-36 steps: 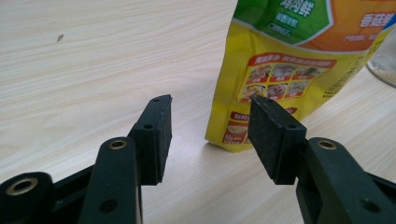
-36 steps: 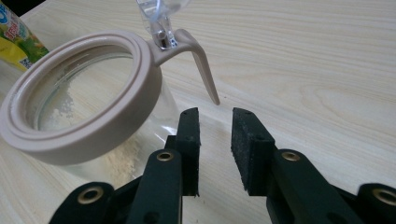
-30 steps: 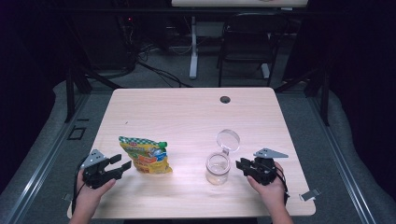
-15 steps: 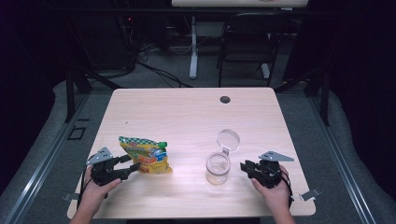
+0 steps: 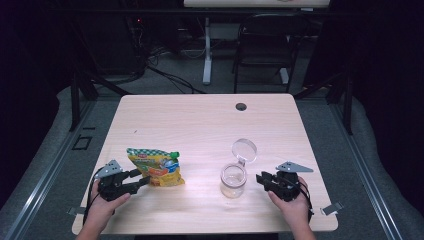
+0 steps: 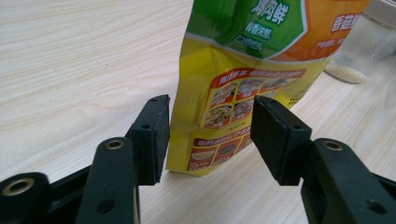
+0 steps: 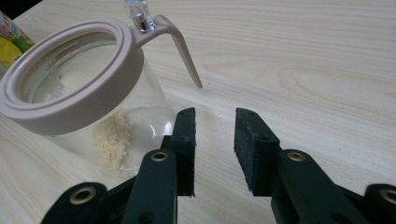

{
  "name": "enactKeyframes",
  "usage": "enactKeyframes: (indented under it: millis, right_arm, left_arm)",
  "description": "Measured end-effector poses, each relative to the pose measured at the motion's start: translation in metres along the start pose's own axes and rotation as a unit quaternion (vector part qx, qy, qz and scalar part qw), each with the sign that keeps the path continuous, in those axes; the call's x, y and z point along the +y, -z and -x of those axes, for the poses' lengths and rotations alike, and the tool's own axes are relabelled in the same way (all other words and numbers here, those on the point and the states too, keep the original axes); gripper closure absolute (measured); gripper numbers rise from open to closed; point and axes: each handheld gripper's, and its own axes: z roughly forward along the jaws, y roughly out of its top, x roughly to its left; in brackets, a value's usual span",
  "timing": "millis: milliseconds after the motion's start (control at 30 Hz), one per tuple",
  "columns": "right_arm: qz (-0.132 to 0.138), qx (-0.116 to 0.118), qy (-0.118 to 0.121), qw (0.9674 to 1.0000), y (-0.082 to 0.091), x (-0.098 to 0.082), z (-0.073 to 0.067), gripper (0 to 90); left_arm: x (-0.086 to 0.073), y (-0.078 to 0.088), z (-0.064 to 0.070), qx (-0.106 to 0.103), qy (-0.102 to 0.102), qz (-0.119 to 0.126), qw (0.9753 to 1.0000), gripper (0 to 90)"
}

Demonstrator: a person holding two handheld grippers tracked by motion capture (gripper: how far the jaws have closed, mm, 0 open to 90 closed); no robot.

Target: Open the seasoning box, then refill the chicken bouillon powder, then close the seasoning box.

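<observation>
A yellow-and-green snack bag (image 5: 155, 170) lies at the table's front left. My left gripper (image 5: 142, 179) reaches it from the left. In the left gripper view the bag's (image 6: 243, 70) lower end stands between the jaws of my left gripper (image 6: 210, 126), which have just been closing; the pads look not to press it. A glass jar (image 5: 233, 180) with its round lid (image 5: 244, 149) flipped open stands at the front right, with pale granules at the bottom. My right gripper (image 5: 261, 179) is open just right of it. The jar (image 7: 93, 116) sits left of the right gripper (image 7: 215, 126), outside the jaws.
The wooden table (image 5: 200, 125) has a dark cable hole (image 5: 241, 106) near its far edge. A black chair (image 5: 265, 45) and desk legs stand on the floor beyond. The jar (image 6: 369, 32) is behind the bag in the left gripper view.
My left gripper has slid right toward the bag, so its jaws now straddle the bag's near end. The right hand has stayed beside the jar.
</observation>
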Motion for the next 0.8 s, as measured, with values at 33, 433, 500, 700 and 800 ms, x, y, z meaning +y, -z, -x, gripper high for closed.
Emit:
enactKeyframes:
  millis: [33, 433, 500, 700, 800]
  right_arm:
    - [0.001, 0.000, -0.002, 1.0000, 0.000, 0.000, 0.000, 69.1]
    - [0.000, 0.006, 0.001, 1.0000, -0.008, 0.006, -0.002, 68.4]
    - [-0.001, 0.009, 0.003, 1.0000, -0.009, 0.007, -0.002, 68.3]
    - [0.000, 0.011, 0.001, 0.9999, -0.011, 0.008, -0.002, 68.0]
    - [0.000, 0.010, 0.001, 0.9999, -0.011, 0.009, -0.002, 67.7]
  left_arm:
    - [0.000, 0.000, 0.000, 0.000, 0.001, 0.000, 1.0000, 49.5]
    - [-0.006, 0.009, 0.008, -0.005, 0.006, -0.005, 1.0000, 57.2]
    - [-0.007, 0.010, 0.009, -0.005, 0.006, -0.006, 1.0000, 58.3]
    - [-0.008, 0.012, 0.013, -0.006, 0.009, -0.010, 0.9999, 60.6]
    - [-0.009, 0.013, 0.013, -0.012, 0.010, -0.010, 0.9998, 62.2]
